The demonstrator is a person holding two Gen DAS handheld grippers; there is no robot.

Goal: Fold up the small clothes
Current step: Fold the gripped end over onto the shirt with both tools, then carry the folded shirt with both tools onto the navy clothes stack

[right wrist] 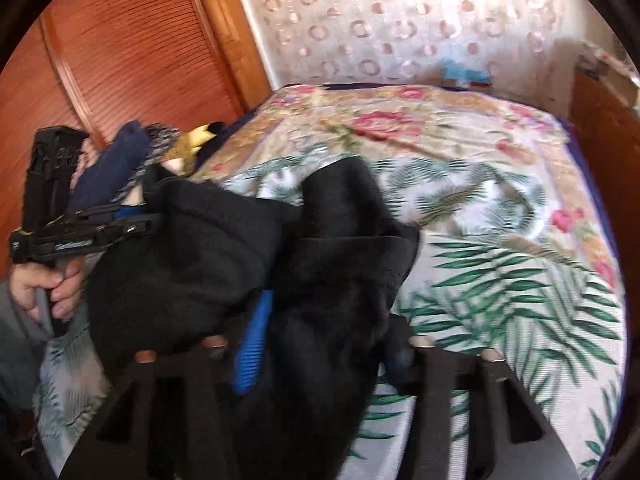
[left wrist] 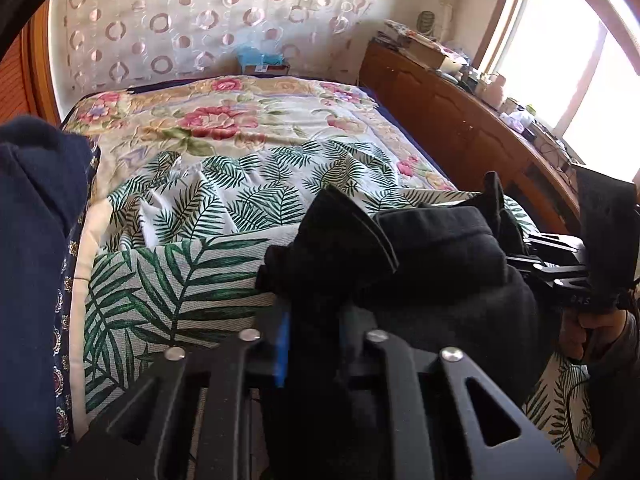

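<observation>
Clamped narrow on a bunched black garment (left wrist: 420,264), both pairs of jaws. In the left wrist view, left gripper (left wrist: 312,340) pinching the cloth between its blue pads (left wrist: 282,348), black folds spilling up and over the fingers and hiding the tips. In the right wrist view, right gripper (right wrist: 320,344) shut the same way on the same garment (right wrist: 248,248), one blue pad (right wrist: 252,344) showing at the left of the pinched cloth. Held just above the near edge of the bed, the garment hangs between the two grippers in thick crumpled folds. Seen from the left wrist, right gripper (left wrist: 552,268) at the right, touching the far side of the bundle, a hand (left wrist: 588,332) wrapped round its handle. Seen from the right wrist, left gripper (right wrist: 120,228) at the left, gripped by a hand (right wrist: 48,288).

Under the garment, a palm-leaf sheet (left wrist: 192,272) spread over the near part of the bed; farther off, a floral quilt (left wrist: 224,120). At the left, a navy blue cloth (left wrist: 36,240). Along the right, a wooden cabinet (left wrist: 440,112) under a bright window (left wrist: 568,52). At the far end, a curtain with ring patterns (left wrist: 200,20). In the right wrist view, a slatted wooden door (right wrist: 132,52) at the far left.
</observation>
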